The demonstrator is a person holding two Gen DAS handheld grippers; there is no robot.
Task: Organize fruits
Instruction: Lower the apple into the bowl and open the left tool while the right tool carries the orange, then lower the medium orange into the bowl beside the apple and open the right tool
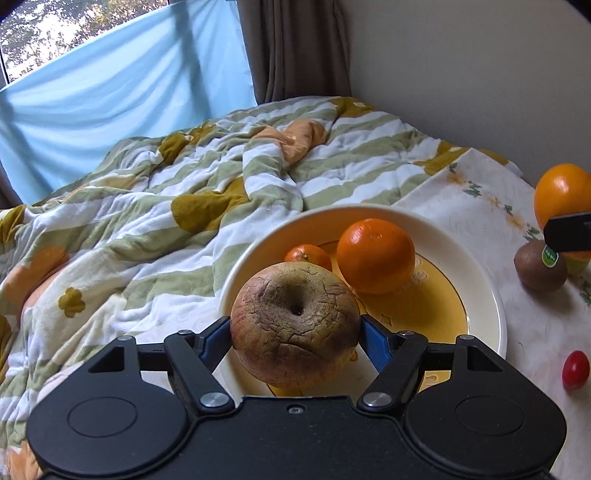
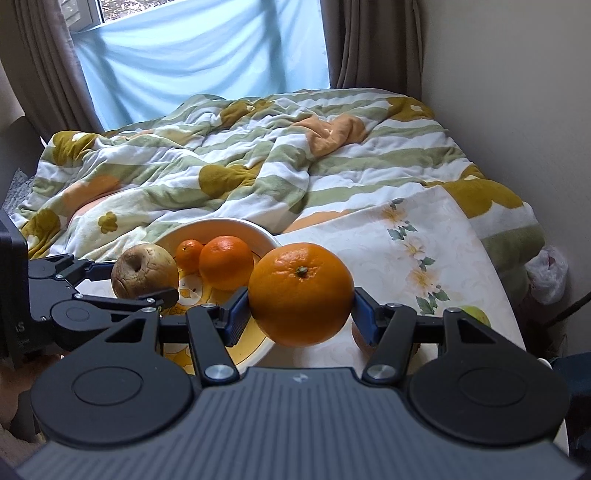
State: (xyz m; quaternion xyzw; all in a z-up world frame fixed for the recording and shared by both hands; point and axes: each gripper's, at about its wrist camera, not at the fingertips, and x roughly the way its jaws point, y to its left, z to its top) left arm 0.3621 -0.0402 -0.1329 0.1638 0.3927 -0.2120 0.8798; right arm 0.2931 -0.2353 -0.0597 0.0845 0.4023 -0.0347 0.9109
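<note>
Left gripper clamping apple, over plate

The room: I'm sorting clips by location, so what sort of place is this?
Most likely a bedroom. A rumpled striped quilt covers a bed, brown curtains frame a window, and the fruit plate sits on a floral cloth at the bed's edge.

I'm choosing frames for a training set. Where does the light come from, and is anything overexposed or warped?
Left wrist view: daylight from the window, blown out at upper left; glare spot on the held orange; apple sharp. Right wrist view: the same backlight through the blue sheet; fisheye bends the curtains; orange sharp.
</note>
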